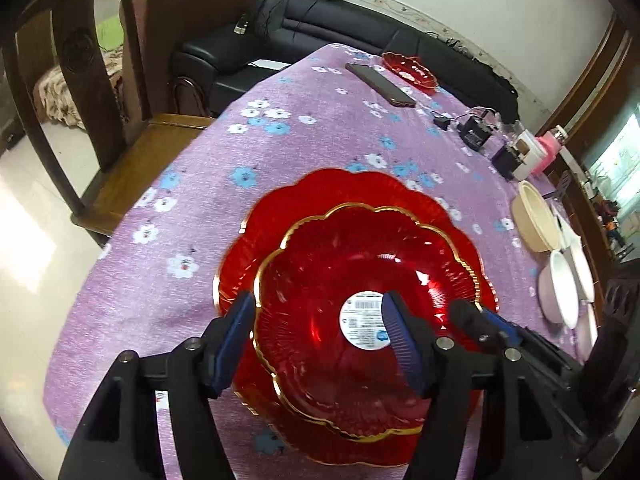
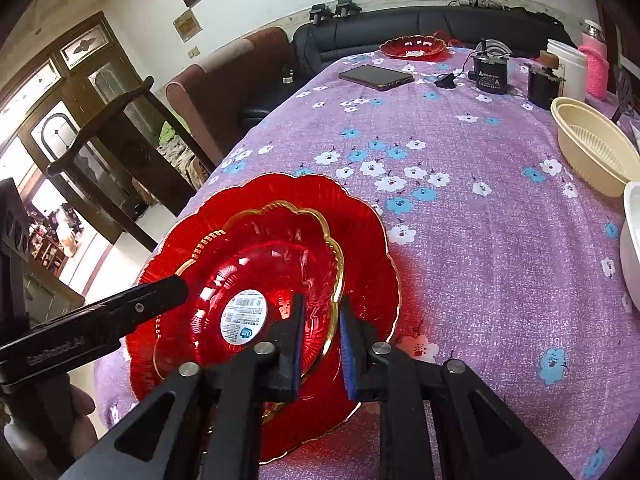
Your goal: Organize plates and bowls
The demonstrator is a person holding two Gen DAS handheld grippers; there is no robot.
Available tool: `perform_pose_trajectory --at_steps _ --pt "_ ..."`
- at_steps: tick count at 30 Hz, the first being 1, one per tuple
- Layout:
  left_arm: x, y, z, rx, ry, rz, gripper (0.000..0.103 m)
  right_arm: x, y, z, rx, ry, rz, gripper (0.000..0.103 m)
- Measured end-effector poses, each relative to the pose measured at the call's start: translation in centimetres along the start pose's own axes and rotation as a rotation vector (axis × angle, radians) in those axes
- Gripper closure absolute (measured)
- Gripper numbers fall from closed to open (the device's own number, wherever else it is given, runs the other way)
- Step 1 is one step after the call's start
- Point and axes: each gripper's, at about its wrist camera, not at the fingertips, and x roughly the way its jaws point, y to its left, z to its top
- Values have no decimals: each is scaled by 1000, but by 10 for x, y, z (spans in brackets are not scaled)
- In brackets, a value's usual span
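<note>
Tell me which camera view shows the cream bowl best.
The right wrist view: the cream bowl shows its ribbed inside and most of its rim, cut only slightly by the frame edge. In the left wrist view it is smaller, distorted and seen side-on.

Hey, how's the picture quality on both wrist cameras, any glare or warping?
Left wrist view: strong fisheye bending, black corners, white glints on the smaller red plate, floor washed out at left. Right wrist view: same warping, sharp glare streaks beside the plate's sticker, bright blown-out doorway.
</note>
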Motion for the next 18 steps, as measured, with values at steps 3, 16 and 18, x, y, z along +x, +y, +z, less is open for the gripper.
perform_pose_trajectory --at_steps 3,16,18 --pt "-4 -1 0 -16 -12 -34 38 -2 4 -1 -22 -17 -3 68" --pt "-67 -32 -16 39 -284 177 19 -53 28 -1 -181 -221 -89 33" --pt "-73 -38 -18 58 -316 231 17 -63 25 -3 -179 -243 -92 30"
